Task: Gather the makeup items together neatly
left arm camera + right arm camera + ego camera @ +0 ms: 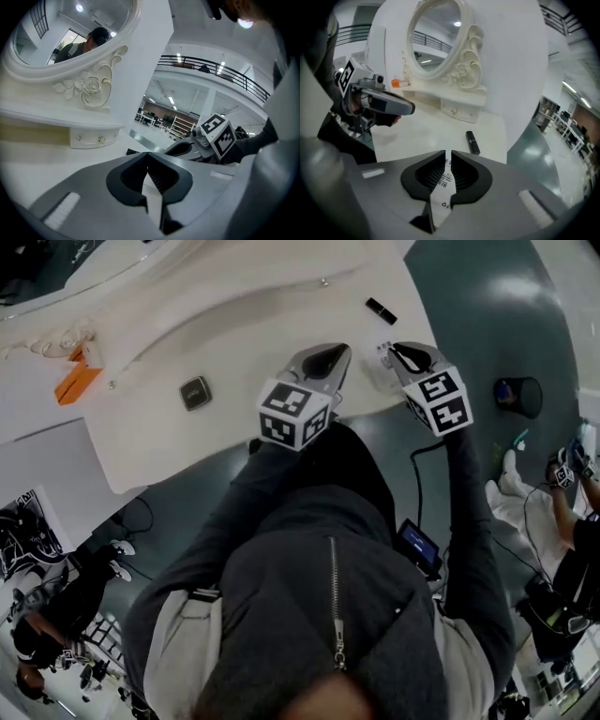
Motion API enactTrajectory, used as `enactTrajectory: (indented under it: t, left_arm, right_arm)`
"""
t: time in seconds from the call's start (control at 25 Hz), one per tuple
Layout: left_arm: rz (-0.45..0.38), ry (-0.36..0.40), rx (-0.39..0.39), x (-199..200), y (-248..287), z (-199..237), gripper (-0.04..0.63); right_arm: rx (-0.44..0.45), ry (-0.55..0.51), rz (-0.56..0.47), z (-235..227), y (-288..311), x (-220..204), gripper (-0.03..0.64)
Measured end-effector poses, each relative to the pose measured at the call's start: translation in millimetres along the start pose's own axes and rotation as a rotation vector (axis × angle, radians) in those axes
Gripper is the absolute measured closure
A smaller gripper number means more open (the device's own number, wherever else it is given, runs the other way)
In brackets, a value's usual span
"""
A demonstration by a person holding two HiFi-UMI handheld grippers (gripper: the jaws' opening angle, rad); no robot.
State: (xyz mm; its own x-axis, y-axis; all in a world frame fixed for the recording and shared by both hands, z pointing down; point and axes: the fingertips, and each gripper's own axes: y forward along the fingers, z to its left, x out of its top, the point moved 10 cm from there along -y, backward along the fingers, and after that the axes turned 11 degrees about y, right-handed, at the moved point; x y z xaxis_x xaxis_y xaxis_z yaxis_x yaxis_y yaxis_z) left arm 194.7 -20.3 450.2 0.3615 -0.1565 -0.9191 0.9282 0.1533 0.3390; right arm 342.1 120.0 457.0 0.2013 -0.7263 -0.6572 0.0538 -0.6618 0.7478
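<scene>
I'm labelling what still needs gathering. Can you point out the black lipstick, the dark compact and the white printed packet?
black lipstick (472,142), right gripper view, middle of the tube.
dark compact (195,392), head view, centre of its lid.
white printed packet (443,201), right gripper view, printed face seen through the jaws.

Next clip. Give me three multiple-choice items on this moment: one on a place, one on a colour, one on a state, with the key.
1. Where does the black lipstick tube lie?
A) on the floor
B) on the white vanity table, beyond the right tongs
C) in an open drawer

2. What colour is the small box at the table's left end?
A) blue
B) orange
C) green

3. How do the left tongs stand?
A) shut, empty
B) wide open
C) clamped on the tube

Key: 1 B, the head view shows it on the tabletop; 2 B, plainly orange there; 3 A, the left gripper view shows the tips meeting, nothing between.
</scene>
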Motion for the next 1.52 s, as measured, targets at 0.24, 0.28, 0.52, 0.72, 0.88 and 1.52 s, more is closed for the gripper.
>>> enactTrajectory:
  t: [0.24,0.28,0.52,0.72,0.88,1.52]
  left_arm:
    - [0.010,-0.019,0.026,-7.8,0.1,2.8,0.586]
    - [0.012,-0.020,0.029,-9.8,0.3,3.7,0.586]
    - [0.024,-0.028,0.038,-15.3,2.0,4.1,0.586]
    - [0.042,-0.027,0.037,-20.6,5.6,4.9,0.586]
    - [0.056,-0.038,0.052,-27.2,5.0,6.2,0.586]
    - [0.038,-0.082,0.095,-26.9,-8.7,10.8,0.586]
  right_arm:
    - [0.183,-0.287,0.185,6.0,15.8,7.0,0.459]
    - [0.206,-0.336,0.217,7.6,19.2,7.1,0.426]
    - [0.322,-0.576,0.358,8.7,30.9,9.1,0.335]
    - [0.395,-0.719,0.493,5.7,39.6,3.3,0.207]
    - [0.441,-0.849,0.580,6.8,46.7,-5.6,0.184]
    - [0.422,-0.899,0.662,12.0,59.6,6.3,0.163]
